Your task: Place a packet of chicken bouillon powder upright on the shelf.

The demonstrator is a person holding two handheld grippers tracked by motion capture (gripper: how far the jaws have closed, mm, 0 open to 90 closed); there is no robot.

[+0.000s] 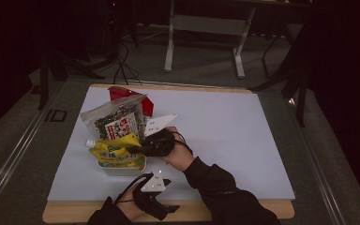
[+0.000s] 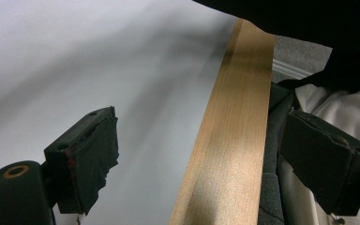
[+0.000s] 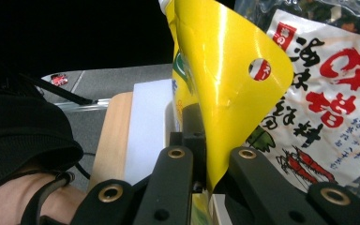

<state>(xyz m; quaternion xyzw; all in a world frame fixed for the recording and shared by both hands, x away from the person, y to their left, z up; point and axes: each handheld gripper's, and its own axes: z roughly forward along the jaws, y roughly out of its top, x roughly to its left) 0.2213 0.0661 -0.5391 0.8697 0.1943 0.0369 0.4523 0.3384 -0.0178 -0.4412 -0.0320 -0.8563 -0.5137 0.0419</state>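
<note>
Table top (image 1: pixel 225 136): we see a smooth, matt white sheet — its edge (image 2: pixel 225 140) bare pale wood.
Yellow pouch (image 3: pixel 225 93): glossy plastic film.
Seaweed bag (image 1: pixel 117 119): clear crinkled plastic.
Left gripper (image 2: pixel 206 164) pads (image 2: pixel 93 154): matt black, rough-edged — like tape.

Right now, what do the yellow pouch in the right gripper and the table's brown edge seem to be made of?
The yellow pouch looks like thin glossy plastic film: it shines, creases and has a punched hole. The table's brown edge looks like matte light wood, with faint grain, though it may be laminate.
</note>
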